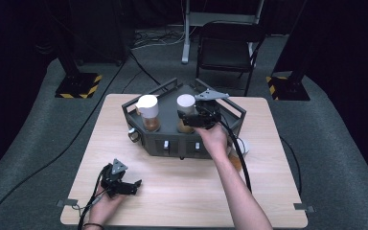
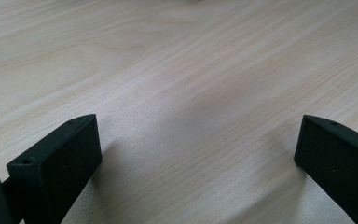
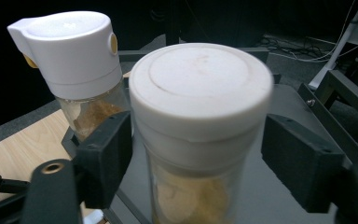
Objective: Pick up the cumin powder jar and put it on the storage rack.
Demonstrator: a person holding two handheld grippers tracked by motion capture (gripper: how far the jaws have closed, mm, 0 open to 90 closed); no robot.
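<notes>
The right gripper (image 3: 196, 154) was spread around a jar (image 3: 200, 116) on the rack (image 1: 232, 125), at twelve o'clock; no grasp was yet made. The left gripper (image 2: 198, 154) was rested, released, at seven o'clock.

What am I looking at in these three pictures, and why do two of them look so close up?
A person at a wooden table holds a hand-operated gripper in each hand. One camera looks down from above; the other two ride on the grippers, hence the close-ups. The left gripper rests low over bare wood, jaws wide apart, holding nothing. The right gripper reaches into a dark rack holding two white-capped jars of brownish powder. Its open jaws sit either side of the round-capped jar, not clearly gripping yet. The spout-capped jar stands alongside.
</notes>
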